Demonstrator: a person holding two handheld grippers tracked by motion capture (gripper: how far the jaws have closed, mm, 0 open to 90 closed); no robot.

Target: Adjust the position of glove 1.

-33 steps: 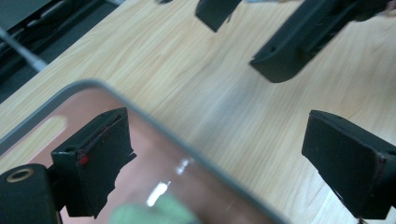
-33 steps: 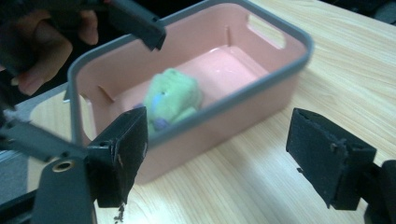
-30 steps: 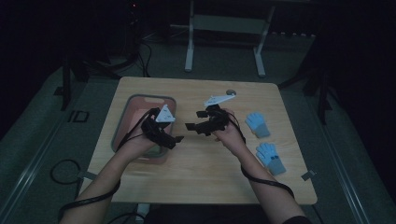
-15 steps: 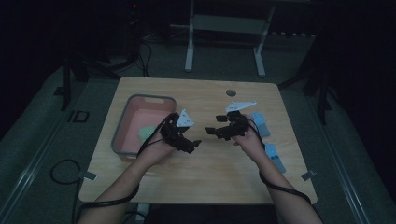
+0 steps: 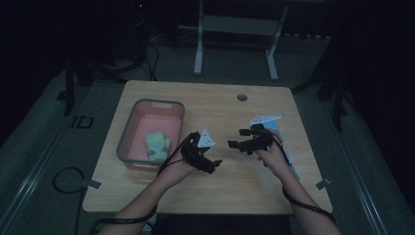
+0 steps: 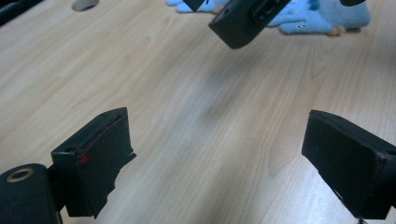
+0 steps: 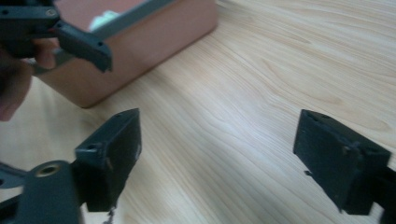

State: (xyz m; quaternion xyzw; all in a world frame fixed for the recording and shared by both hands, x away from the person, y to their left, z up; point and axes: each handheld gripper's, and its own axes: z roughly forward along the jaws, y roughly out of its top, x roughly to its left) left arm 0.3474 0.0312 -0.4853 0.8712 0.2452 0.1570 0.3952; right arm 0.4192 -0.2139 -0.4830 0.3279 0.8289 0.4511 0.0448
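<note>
My left gripper (image 5: 215,165) hovers low over the middle of the wooden table (image 5: 220,105), jaws open and nothing between them (image 6: 219,158). My right gripper (image 5: 236,138) faces it from the right, a short gap apart. Its jaws have just been opening and stand wide with only bare wood between them (image 7: 217,158). A pink bin (image 5: 128,147) at the table's left holds a green and yellow soft toy (image 5: 156,145). Blue plush toys (image 6: 317,16) lie behind the right gripper, mostly covered by the right hand in the high view (image 5: 289,160).
A round cable hole (image 5: 242,97) sits near the table's far edge. The bin's wall (image 7: 140,46) stands close to the left gripper's jaw in the right gripper view. A white stand's legs (image 5: 198,63) rise beyond the table. Cables trail off the near edge.
Both hands have moved to the right and toward the near edge. The left gripper has left the bin, so the toy inside now shows. The right hand now covers the blue plush toys.
</note>
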